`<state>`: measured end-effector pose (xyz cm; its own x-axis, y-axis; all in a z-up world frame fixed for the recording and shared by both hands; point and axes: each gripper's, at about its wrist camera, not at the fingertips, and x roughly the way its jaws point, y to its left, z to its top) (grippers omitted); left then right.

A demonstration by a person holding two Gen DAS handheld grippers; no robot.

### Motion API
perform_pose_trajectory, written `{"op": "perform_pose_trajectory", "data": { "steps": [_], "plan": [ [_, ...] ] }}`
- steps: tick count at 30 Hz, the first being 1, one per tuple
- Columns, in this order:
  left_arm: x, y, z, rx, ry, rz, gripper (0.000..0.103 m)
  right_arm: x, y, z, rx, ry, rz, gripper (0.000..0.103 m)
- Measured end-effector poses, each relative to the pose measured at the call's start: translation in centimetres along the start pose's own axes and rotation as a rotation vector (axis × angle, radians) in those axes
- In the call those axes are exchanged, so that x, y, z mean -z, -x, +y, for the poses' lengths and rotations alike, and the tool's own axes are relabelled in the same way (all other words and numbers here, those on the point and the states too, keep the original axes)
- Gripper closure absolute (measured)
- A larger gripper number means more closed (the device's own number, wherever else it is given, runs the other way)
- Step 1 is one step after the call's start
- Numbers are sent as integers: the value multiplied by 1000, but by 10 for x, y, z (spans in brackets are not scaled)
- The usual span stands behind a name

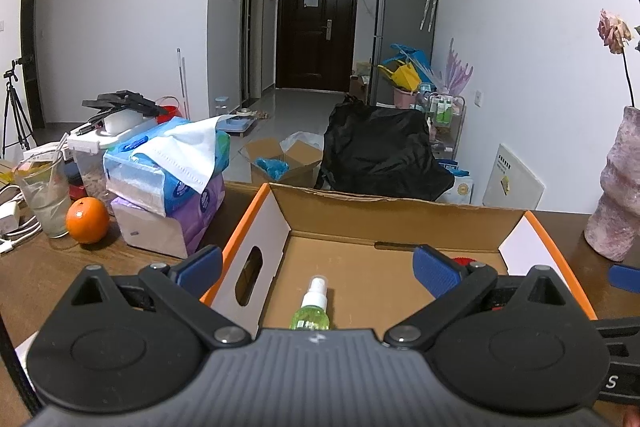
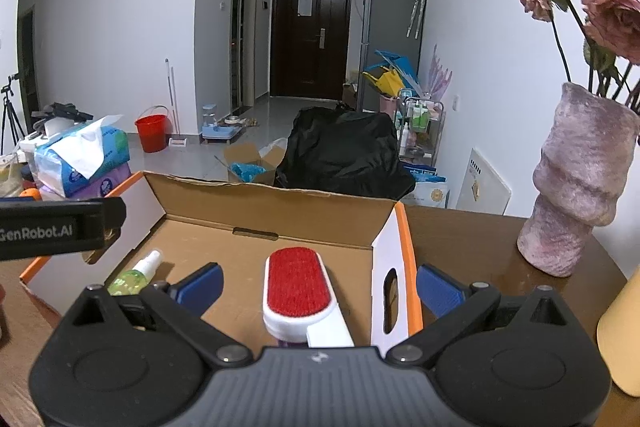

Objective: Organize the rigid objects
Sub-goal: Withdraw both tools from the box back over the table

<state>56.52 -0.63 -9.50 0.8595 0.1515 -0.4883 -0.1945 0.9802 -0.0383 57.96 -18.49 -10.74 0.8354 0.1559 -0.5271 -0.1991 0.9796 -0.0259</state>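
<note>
An open cardboard box [image 1: 384, 213] with orange edges sits on the brown table; in the right wrist view the box [image 2: 276, 207] fills the middle. A green spray bottle [image 1: 313, 307] with a white nozzle lies on its floor, and the same bottle [image 2: 134, 275] shows at the box's left side. A red-faced lint brush [image 2: 298, 291] with a white handle lies in the box's right half. My left gripper [image 1: 318, 269] is open above the bottle, holding nothing. My right gripper [image 2: 320, 285] is open over the brush, its jaws wide apart and not touching it.
Tissue packs [image 1: 168, 167], an orange [image 1: 87, 220] and a glass [image 1: 44, 195] crowd the table left of the box. A pink vase [image 2: 580, 179] with dried roses stands at the right. A yellow object [image 2: 622, 331] sits at the right edge. Beyond the table is a black bag [image 2: 344, 155].
</note>
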Motion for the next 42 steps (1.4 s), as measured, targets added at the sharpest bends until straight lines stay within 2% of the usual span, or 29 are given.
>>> {"op": "perform_pose_trajectory", "data": {
  "steps": [18,22,42],
  "plan": [
    [17,37,3,8,6,-10,0,20,37,-3,3,-22,-9,0],
    [24,47,1,16,-9,-10,0,25,45,-8,-17,-43,-16,0],
    [63,101,3,58,-37,-1,0,59,95,-20,2,-113,-24,0]
  ]
}}
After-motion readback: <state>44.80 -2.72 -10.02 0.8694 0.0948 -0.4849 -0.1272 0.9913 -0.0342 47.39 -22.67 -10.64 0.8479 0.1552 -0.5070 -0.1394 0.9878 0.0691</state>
